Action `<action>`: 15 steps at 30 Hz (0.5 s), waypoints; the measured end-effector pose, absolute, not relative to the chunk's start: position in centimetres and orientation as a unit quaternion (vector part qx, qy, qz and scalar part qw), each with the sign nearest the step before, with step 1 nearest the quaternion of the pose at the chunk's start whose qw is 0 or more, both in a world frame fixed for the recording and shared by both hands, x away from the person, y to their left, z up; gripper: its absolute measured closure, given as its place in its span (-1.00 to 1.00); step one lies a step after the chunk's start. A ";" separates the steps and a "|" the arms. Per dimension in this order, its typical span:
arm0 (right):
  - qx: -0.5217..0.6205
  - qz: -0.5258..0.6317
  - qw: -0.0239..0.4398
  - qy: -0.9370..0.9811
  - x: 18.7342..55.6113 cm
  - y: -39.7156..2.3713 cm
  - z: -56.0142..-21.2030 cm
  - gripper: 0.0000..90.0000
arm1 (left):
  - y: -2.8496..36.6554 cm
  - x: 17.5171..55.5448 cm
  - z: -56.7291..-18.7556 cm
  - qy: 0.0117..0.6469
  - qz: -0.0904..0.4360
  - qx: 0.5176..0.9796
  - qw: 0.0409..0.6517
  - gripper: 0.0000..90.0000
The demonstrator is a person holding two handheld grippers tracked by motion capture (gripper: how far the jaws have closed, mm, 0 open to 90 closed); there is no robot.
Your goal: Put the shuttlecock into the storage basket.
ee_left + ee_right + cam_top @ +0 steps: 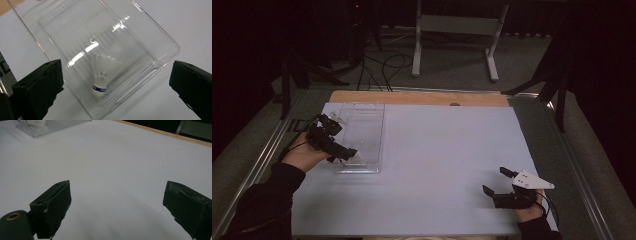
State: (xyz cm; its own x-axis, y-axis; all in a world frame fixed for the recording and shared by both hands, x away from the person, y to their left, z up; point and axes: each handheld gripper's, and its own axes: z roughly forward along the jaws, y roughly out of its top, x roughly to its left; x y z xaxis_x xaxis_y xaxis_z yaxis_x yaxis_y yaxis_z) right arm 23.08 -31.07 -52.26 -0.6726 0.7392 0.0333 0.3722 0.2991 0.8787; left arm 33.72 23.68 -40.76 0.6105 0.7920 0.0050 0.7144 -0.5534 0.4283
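The room is dim, its far and side edges black. A white sheet (pixel 437 165) covers the table, with a bare wooden strip (pixel 417 97) along the far edge and metal rails (pixel 579 175) down both sides. Grey carpet (pixel 452 65) lies beyond, crossed by black cables (pixel 384 67). A white table frame (pixel 457 30) stands far behind.
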 end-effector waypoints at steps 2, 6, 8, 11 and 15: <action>0.355 0.473 0.195 0.783 23.1 -31.1 -52.3 -0.82 | 23.6 33.7 -40.5 0.429 0.101 0.876 0.196 -1.00; 0.354 0.472 0.197 0.783 23.0 -30.9 -52.2 -0.82 | 23.2 33.8 -40.1 0.427 0.104 0.876 0.200 -1.00; 0.353 0.472 0.197 0.784 23.0 -30.9 -52.1 -0.82 | 23.0 33.7 -39.8 0.423 0.107 0.876 0.203 -1.00; 0.353 0.472 0.197 0.783 23.0 -30.9 -52.1 -0.82 | 22.7 33.8 -39.5 0.420 0.106 0.877 0.209 -1.00; 0.354 0.472 0.194 0.783 23.0 -30.9 -52.1 -0.82 | 21.8 33.9 -38.9 0.410 0.112 0.879 0.215 -1.00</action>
State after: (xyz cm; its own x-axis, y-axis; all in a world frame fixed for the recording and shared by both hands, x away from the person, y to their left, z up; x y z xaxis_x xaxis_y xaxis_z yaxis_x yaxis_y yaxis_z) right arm 23.02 -30.89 -52.14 -0.6733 0.7388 0.0308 0.3718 0.3023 0.8777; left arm 33.86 21.83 -38.86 0.6390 0.7689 0.0216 0.6725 -0.5720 0.4696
